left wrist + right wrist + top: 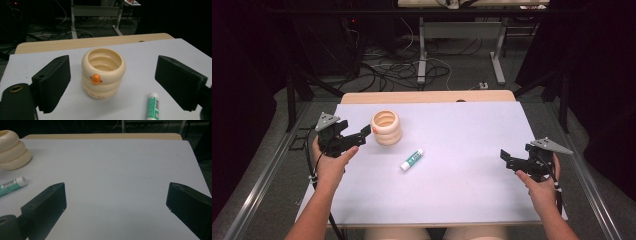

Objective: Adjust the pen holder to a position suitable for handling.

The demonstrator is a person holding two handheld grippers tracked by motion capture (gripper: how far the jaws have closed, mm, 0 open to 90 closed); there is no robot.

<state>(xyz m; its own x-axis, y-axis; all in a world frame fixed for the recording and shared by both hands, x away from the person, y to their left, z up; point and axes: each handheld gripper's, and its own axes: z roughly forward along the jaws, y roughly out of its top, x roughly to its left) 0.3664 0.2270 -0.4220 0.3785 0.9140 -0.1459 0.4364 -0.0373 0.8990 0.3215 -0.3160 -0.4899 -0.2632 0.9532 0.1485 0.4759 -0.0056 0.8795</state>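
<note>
The left claw (362, 134) hovers with its jaws spread wide and nothing between the pads. In the left gripper view the two black jaws rise either side of the cream ringed cup (103, 72), which stands upright on the white surface (155, 50) just ahead of the jaw tips, centred in the gap but beyond it and not touched. The cup's small orange knob (95, 78) faces the claw. In the high view the cup (386, 127) sits just beside the left claw's tips, on their far right.

Nearer the right-hand jaw in the left gripper view, and lower in the frame, lies the glue stick (153, 106), flat on the surface with its white cap pointing away from the claw. From above, the glue stick (411, 160) lies to the right of the left claw and a little nearer the person than the cup.

The right claw (507, 157) is held well apart from both things at the surface's right side, its jaws open wide over bare white surface (120, 165). In the right gripper view the glue stick (12, 184) lies off to the left of its left jaw, and the cup (12, 150) stands farther off behind the stick.
</note>
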